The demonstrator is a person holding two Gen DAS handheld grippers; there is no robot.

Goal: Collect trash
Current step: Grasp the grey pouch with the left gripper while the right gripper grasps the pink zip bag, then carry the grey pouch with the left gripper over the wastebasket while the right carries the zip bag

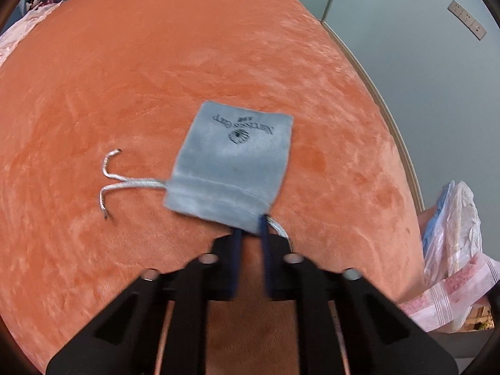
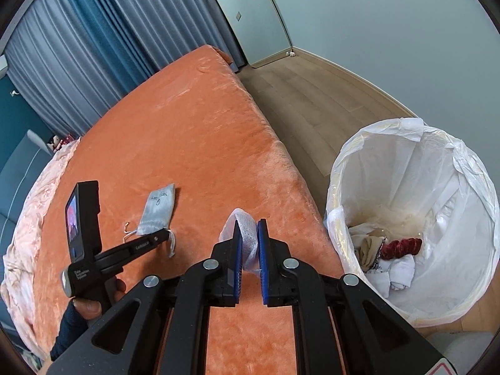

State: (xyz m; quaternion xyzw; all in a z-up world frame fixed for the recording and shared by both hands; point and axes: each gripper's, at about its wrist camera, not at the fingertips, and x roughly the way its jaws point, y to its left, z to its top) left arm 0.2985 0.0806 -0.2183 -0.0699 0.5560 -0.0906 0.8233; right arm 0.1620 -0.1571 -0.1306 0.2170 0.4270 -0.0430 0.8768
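Pouch (image 1: 232, 162) edge hidden betw. left jaws; print blurred. Bin (image 2: 415, 218) cut off at frame edge.

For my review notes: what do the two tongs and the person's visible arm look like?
Both tongs are matte black with blue pads and round silver bolts on the linkages. The left tongs carry a small lit screen and white lettering on the handle. The right tongs match. A dark sleeve covers the wrist.

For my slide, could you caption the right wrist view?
Right gripper holds white mesh wrapper beside lined bin.
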